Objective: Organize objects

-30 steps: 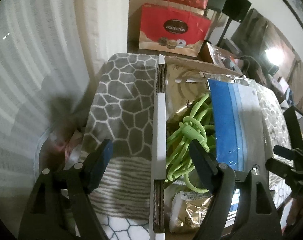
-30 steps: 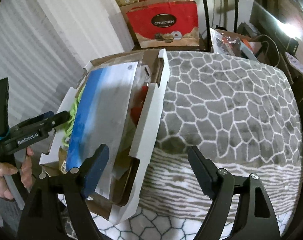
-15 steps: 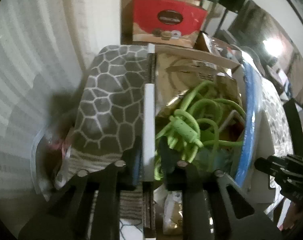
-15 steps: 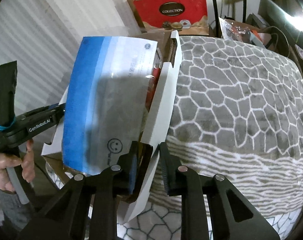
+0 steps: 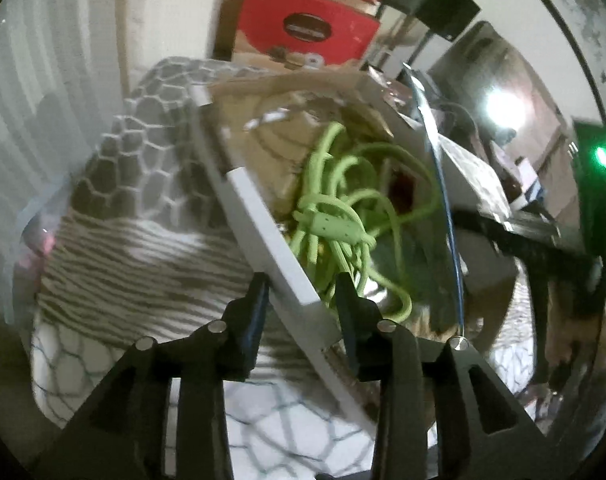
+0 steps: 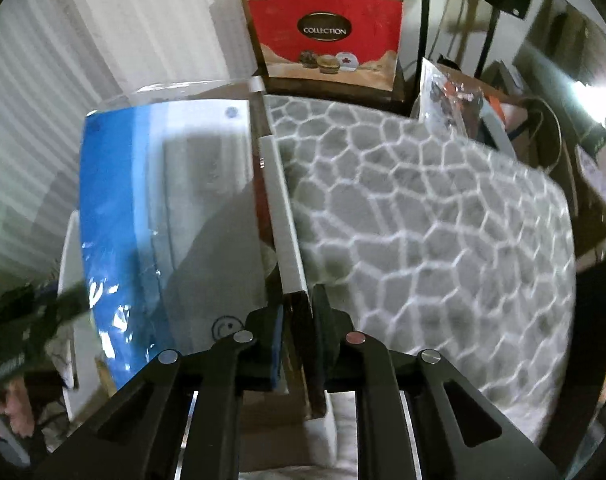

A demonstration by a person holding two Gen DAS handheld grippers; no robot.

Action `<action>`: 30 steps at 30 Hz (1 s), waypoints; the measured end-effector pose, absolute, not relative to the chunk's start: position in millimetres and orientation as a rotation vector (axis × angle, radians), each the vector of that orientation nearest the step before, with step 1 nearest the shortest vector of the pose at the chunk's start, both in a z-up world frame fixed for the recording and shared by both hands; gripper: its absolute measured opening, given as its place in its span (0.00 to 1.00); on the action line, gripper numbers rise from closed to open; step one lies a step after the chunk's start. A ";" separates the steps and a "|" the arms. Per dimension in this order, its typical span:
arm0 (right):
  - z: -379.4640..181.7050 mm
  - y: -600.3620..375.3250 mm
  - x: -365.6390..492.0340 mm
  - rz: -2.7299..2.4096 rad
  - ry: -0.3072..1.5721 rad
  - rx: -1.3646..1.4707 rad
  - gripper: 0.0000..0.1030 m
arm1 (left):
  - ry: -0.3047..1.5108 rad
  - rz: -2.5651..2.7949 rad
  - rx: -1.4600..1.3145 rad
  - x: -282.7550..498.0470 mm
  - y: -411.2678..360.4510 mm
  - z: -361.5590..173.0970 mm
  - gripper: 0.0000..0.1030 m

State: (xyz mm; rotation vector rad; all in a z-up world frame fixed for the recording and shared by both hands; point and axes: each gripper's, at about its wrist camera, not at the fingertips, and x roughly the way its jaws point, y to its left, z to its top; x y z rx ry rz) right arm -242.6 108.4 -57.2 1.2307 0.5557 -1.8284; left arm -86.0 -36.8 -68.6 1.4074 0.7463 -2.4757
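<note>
white cardboard box (image 5: pixel 263 220) sits on the grey honeycomb-pattern blanket (image 6: pixel 423 200), tilted, long axis running away from both claws. left gripper (image 5: pixel 301 292) straddles the box's left wall; jaws just eased wider, partly open, pads look barely off the wall. right gripper (image 6: pixel 297 320) nearly closed, clamped on the right wall's near end. inside: tangled lime-green cable (image 5: pixel 335 220) toward the left wall, blue-and-white plastic pouch (image 6: pixel 163 200) against the right. both hands equally near.

Two black plastic grippers, left gripper (image 5: pixel 301 296) and right gripper (image 6: pixel 297 320), each with angular arms, round silver screws (one reddish on the right), and blue pads (image 6: pixel 278 344) lining the fingers.
</note>
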 end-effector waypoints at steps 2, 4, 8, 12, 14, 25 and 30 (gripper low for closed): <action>-56.4 108.8 -253.4 -1.824 0.582 1.208 0.14 | 0.748 -2.506 1.436 -91.0 -26.4 -67.8 0.35; -56.7 109.9 -264.2 -1.819 0.614 1.204 0.17 | 0.771 -2.526 1.452 -93.8 -22.1 -65.3 0.36; -34.8 125.2 -270.2 -1.864 0.497 1.175 0.39 | 0.780 -2.558 1.390 -87.9 -40.3 -48.0 0.66; -9.6 152.5 -263.3 -1.964 0.345 1.146 0.72 | 0.706 -2.557 1.272 -87.3 -72.8 -23.5 0.80; -7.5 168.4 -261.2 -1.966 0.225 1.217 0.72 | 0.677 -2.543 1.227 -94.7 -91.2 -15.1 0.82; -31.6 221.6 -219.4 -1.809 -0.097 1.372 0.61 | 0.606 -2.519 1.256 -158.3 -140.9 -54.6 0.83; -53.4 214.8 -204.5 -1.723 -0.134 1.442 0.51 | 0.661 -2.514 1.348 -166.0 -138.1 -71.7 0.64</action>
